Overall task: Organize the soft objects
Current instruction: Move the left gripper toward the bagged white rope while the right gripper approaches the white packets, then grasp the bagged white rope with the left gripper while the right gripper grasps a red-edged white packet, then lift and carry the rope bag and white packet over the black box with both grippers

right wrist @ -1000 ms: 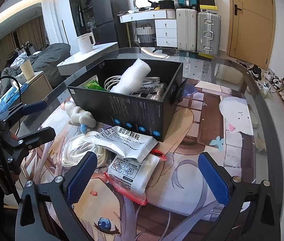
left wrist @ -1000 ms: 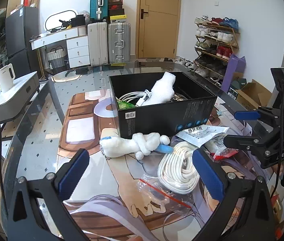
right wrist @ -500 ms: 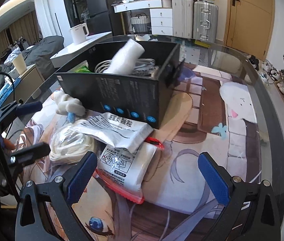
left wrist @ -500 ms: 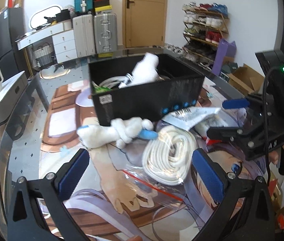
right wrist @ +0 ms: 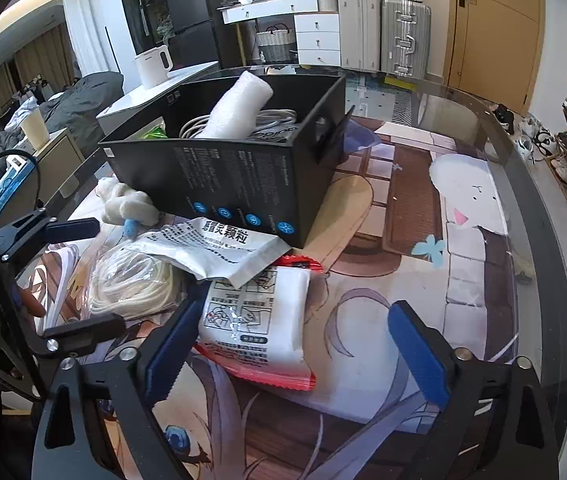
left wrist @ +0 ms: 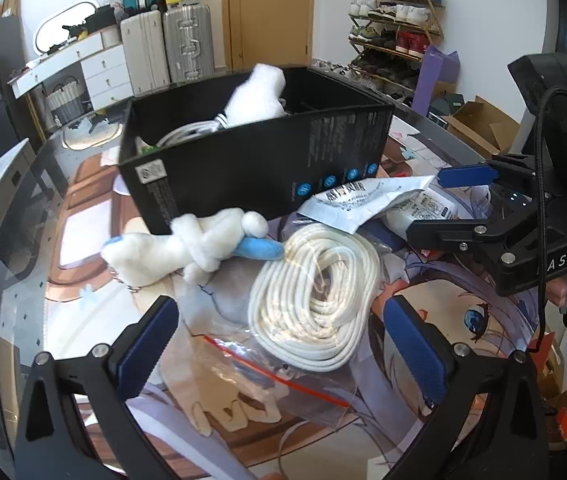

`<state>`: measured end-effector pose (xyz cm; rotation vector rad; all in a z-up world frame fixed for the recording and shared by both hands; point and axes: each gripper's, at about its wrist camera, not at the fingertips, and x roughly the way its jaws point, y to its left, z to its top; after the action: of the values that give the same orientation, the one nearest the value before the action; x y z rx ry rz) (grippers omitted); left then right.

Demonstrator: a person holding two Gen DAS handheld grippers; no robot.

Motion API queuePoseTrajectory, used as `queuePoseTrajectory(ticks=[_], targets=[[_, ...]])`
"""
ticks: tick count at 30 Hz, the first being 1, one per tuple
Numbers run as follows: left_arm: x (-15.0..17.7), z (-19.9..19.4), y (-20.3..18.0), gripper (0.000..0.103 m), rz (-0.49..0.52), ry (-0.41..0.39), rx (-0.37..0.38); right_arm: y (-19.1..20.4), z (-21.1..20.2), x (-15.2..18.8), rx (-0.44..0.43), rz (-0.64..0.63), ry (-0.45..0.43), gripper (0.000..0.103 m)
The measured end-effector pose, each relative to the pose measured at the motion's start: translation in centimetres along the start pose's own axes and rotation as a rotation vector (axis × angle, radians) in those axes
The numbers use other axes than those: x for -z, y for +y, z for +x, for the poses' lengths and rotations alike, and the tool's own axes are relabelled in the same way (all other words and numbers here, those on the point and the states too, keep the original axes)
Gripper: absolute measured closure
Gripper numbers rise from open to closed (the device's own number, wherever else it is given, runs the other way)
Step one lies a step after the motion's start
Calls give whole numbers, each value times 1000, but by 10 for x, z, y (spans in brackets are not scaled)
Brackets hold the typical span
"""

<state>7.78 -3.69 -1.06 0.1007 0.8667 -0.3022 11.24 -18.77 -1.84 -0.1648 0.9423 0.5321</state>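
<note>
Left claw (left wrist: 279,344) released over rope coil (left wrist: 315,300); right claw (right wrist: 291,348) closing, seemingly straddling pouch (right wrist: 259,328).

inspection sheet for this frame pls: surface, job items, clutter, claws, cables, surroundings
Surface: glass table over an anime-print mat.
Job's things: white plush toy lying against the black box; coiled white rope in a clear zip bag; grey sachet lying over a white red-edged packet; white roll and a white cord inside the box.
Clutter: nothing seen beyond these.
Claws: left claw open above the rope, empty; right claw closing around the red-edged packet, one pad at its edge, not yet gripping.
Cables: black lead on the right claw's handle.
Surroundings: suitcases, wooden door, shoe rack, drawer unit, kettle.
</note>
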Motion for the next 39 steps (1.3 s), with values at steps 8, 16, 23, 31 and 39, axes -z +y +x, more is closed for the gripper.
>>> queuePoseTrajectory(ticks=[8, 16, 23, 31, 39], targets=[[1, 4, -10, 21, 46, 8, 15, 14, 4, 1, -8, -79, 12, 29], [1, -1, -17, 49, 72, -10, 50, 21, 3, 2, -46, -129, 0, 49], [4, -7, -19, 60, 74, -19, 75, 18, -4, 5, -65, -148, -13, 56], [8, -19, -14, 64, 51, -42, 96, 15, -21, 3, -93, -146, -62, 56], [14, -35, -6, 64, 28, -77, 92, 22, -38, -4, -106, -169, -120, 56]])
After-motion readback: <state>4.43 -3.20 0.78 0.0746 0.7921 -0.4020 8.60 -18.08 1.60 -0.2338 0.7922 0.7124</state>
